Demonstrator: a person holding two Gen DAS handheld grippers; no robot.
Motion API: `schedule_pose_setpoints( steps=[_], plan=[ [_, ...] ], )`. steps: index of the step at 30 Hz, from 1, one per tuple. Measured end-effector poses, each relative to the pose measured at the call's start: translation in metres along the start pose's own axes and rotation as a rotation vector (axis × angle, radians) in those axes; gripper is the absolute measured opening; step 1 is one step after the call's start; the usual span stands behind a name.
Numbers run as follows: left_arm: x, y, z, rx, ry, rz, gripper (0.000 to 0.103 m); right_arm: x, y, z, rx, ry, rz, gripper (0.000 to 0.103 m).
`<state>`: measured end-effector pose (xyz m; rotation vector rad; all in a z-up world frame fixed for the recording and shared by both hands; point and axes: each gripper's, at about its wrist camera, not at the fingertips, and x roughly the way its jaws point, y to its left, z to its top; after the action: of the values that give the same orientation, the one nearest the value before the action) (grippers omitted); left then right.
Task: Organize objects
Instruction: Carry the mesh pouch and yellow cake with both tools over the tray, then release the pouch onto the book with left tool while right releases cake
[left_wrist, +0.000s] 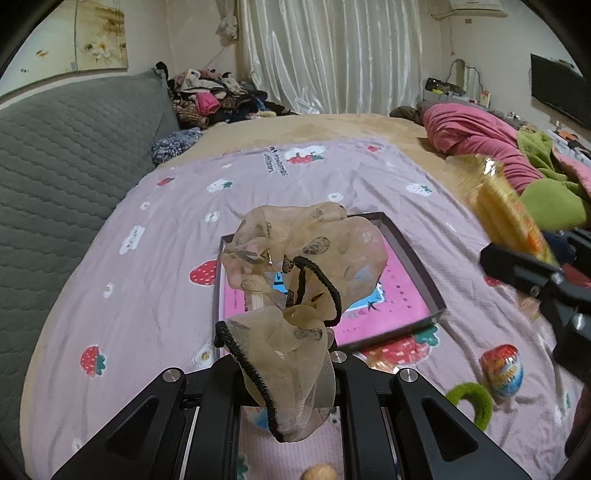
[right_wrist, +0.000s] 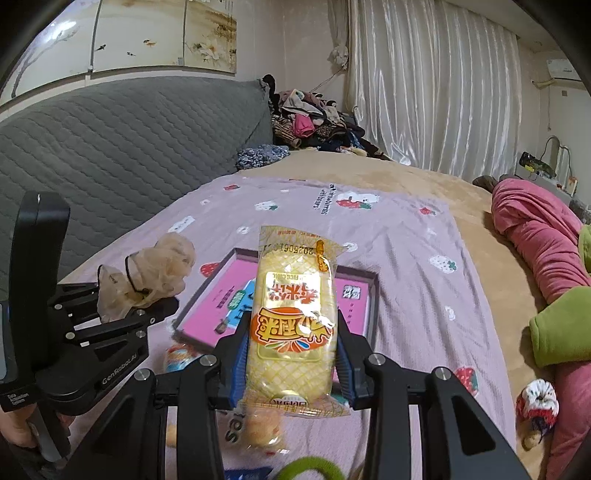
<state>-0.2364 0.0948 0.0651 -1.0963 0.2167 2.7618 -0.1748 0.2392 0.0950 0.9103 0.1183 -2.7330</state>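
Right wrist: right gripper (right_wrist: 291, 354) clamps rice cake pkt (right_wrist: 291, 314).

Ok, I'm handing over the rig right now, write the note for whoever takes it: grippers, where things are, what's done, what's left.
Left gripper: shut on the sheer beige scrunchie, held in the air in front of the box.
Right gripper: closed on the rice cake packet, also aloft, near the box.
Shallow box, pink inside, lies on the strawberry blanket; no loose item can be seen in it.
Still on the blanket: green hair ring, foil-wrapped egg, red and white knitted item.
Done: both items picked up.
Left: probably set both in the box, then gather the rest.
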Motion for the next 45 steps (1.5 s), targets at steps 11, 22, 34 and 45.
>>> schedule_pose_setpoints(
  steps=[11,22,34,45],
  plan=[
    [0.051,0.022,0.052,-0.021,-0.012,0.017,0.010,0.051,-0.045,0.043,0.060,-0.012,-0.016,0.040],
    [0.144,0.036,0.060,-0.025,0.125,-0.064,0.010,0.166,-0.055,0.038,0.028,0.246,-0.027,0.040],
    [0.221,0.042,0.058,-0.022,0.307,-0.076,0.012,0.257,-0.069,0.018,0.118,0.430,-0.005,0.040],
    [0.247,0.041,0.053,-0.023,0.342,-0.057,0.015,0.279,-0.083,0.009,0.132,0.459,-0.044,0.040]
  ],
)
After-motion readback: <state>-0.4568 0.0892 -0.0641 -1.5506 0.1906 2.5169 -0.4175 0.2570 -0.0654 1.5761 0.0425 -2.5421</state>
